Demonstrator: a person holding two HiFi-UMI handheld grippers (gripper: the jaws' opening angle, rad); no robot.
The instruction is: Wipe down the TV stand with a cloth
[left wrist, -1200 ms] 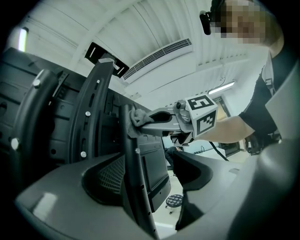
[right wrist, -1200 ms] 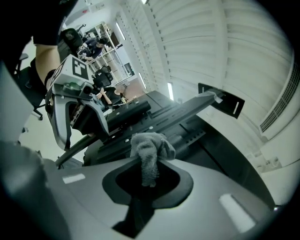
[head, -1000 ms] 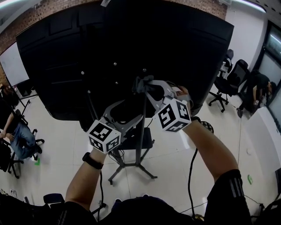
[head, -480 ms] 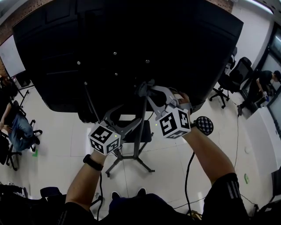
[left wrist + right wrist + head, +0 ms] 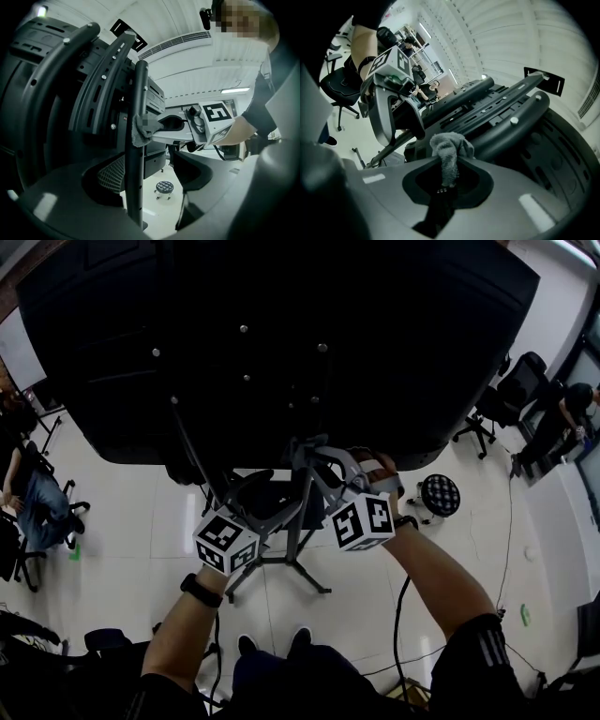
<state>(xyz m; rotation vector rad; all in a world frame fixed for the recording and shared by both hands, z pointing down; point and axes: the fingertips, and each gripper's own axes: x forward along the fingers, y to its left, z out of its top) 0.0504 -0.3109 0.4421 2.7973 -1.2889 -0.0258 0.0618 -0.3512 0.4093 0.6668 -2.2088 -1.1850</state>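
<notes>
Grey cloth (image 5: 449,149) is pinched tight in the right gripper (image 5: 449,183), whose jaws press it against the black upright pole (image 5: 136,197) of the TV stand (image 5: 292,563). Below it, the left gripper (image 5: 149,180) straddles the same pole, jaws apart.

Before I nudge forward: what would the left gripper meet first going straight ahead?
The TV stand's upright pole, which stands between its open jaws. How near it is to them is hard to judge.

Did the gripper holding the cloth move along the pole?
Yes. The right gripper has slid its cloth down the stand pole, farther below the TV's screws.
</notes>
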